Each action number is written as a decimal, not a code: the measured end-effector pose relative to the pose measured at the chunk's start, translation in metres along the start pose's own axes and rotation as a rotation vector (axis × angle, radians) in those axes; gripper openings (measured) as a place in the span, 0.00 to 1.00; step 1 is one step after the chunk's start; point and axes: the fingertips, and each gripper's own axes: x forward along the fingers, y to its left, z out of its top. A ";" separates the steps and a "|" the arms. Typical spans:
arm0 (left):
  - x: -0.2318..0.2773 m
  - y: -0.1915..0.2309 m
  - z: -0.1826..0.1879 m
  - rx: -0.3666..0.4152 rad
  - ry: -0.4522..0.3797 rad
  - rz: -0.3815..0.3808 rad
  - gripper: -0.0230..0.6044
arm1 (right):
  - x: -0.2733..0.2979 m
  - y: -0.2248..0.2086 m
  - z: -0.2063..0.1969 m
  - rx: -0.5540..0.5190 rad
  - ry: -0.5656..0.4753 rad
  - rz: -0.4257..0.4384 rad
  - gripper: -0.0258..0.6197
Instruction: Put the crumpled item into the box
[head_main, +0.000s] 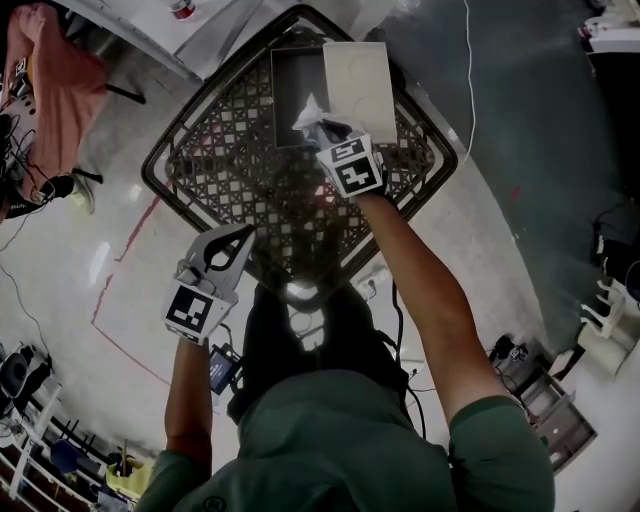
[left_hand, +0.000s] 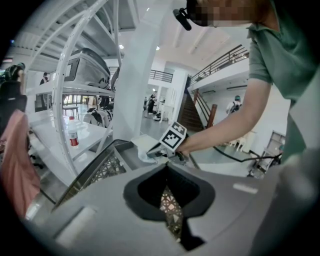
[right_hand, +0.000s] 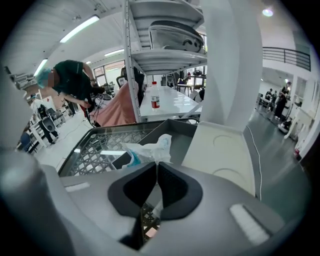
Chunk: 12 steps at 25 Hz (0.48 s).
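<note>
A crumpled white item with a blue tinge is pinched at the tips of my right gripper, which is shut on it. It hangs over the open grey box, close to the box's near side. The box's white lid lies open to the right. The box stands on a dark lattice table. My left gripper is shut and empty over the table's near left edge. From there I see the right gripper and the item.
A white table with a red-labelled bottle and a white shelf rack stand behind the lattice table. A person bends over at the far left. Pink cloth lies at upper left. A white cable runs across the floor.
</note>
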 end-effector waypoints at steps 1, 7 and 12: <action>0.000 0.001 0.001 -0.001 0.000 0.000 0.04 | 0.001 -0.001 0.001 -0.015 0.005 -0.009 0.07; 0.001 0.009 0.005 0.000 -0.005 -0.004 0.04 | 0.007 -0.001 0.007 -0.040 0.023 -0.009 0.12; -0.006 0.015 0.014 0.010 -0.015 -0.002 0.04 | 0.007 0.003 0.008 -0.009 0.026 0.008 0.14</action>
